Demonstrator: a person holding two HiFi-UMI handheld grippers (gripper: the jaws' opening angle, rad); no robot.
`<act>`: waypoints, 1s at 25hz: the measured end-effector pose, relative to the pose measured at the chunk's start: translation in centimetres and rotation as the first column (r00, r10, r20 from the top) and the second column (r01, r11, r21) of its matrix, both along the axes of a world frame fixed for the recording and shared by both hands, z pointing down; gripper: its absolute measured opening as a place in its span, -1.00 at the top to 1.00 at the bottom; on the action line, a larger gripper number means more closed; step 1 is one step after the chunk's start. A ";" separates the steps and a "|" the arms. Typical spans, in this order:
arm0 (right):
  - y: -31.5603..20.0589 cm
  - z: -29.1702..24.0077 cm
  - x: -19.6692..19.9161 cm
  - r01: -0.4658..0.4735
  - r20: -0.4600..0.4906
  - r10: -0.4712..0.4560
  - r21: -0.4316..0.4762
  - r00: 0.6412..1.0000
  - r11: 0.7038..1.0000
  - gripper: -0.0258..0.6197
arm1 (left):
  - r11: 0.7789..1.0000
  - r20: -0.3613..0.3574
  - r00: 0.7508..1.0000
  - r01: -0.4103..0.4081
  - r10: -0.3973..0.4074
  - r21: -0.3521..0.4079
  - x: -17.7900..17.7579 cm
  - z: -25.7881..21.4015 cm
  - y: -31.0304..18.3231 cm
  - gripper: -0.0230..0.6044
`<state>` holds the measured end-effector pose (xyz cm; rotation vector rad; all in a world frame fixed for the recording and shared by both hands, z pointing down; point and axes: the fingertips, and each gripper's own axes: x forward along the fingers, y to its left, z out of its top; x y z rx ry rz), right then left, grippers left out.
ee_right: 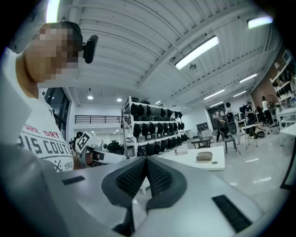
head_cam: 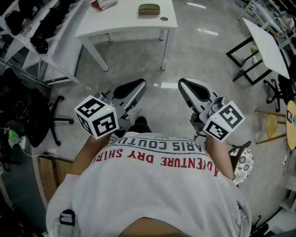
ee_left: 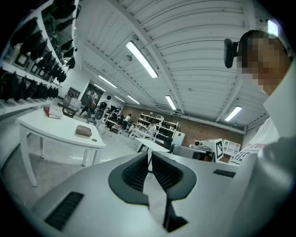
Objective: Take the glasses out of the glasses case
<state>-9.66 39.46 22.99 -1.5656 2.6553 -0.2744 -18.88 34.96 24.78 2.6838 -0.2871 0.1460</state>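
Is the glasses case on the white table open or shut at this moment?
Shut. The case lies on the table as one closed rounded shape, with no lid raised.

A person wears a white T-shirt [head_cam: 152, 194] with red and grey lettering [head_cam: 143, 159]; the pale grey left gripper [head_cam: 138, 84] and right gripper [head_cam: 183, 84] each carry a black-and-white marker cube [head_cam: 98, 116].

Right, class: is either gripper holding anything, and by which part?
Nothing is held. Left gripper and right gripper are shut and empty; the glasses case lies on the table ahead.
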 end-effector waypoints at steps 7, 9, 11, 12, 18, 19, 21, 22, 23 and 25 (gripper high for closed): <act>0.1 0.2 0.8 -0.031 -0.003 0.031 0.008 1.000 0.999 0.84 | 1.000 -0.002 1.000 -0.010 0.010 -0.005 0.5 0.3 -0.3 0.78; 0.1 0.4 1.1 -0.032 -0.010 0.032 0.009 0.999 0.999 0.83 | 1.000 -0.001 1.000 -0.020 0.020 -0.005 1.2 0.5 -0.4 0.78; 0.2 0.7 1.4 -0.032 -0.016 0.032 0.005 0.999 0.999 0.82 | 0.999 0.001 1.000 -0.031 0.031 -0.008 1.8 0.9 -0.6 0.78; 0.2 0.9 1.7 -0.033 -0.021 0.033 0.001 0.999 0.999 0.75 | 0.999 0.001 0.999 -0.037 0.037 -0.009 2.1 1.1 -0.7 0.78; -1.1 2.1 3.3 -0.047 -0.042 0.047 -0.011 0.998 0.999 0.31 | 0.998 0.001 0.998 -0.065 0.065 -0.017 4.1 2.2 -2.1 0.78; -1.6 2.2 3.4 -0.044 -0.049 0.044 -0.013 0.998 0.999 0.26 | 0.997 0.002 0.998 -0.069 0.069 -0.016 4.4 2.3 -2.5 0.78; -2.7 2.5 3.6 -0.038 -0.064 0.037 -0.015 0.997 0.999 0.15 | 0.997 0.003 0.997 -0.072 0.072 -0.014 4.8 2.5 -3.6 0.78; -3.3 2.6 3.8 -0.037 -0.068 0.035 -0.017 0.997 0.999 0.12 | 0.997 0.003 0.997 -0.073 0.073 -0.014 5.1 2.6 -4.3 0.78; -4.1 2.8 4.0 -0.036 -0.070 0.035 -0.020 0.997 0.999 0.10 | 0.997 0.002 0.997 -0.073 0.073 -0.014 5.3 2.7 -5.0 0.78; -5.7 3.0 4.5 -0.036 -0.072 0.034 -0.028 0.997 0.999 0.06 | 0.997 0.002 0.997 -0.073 0.073 -0.019 5.9 2.9 -6.6 0.78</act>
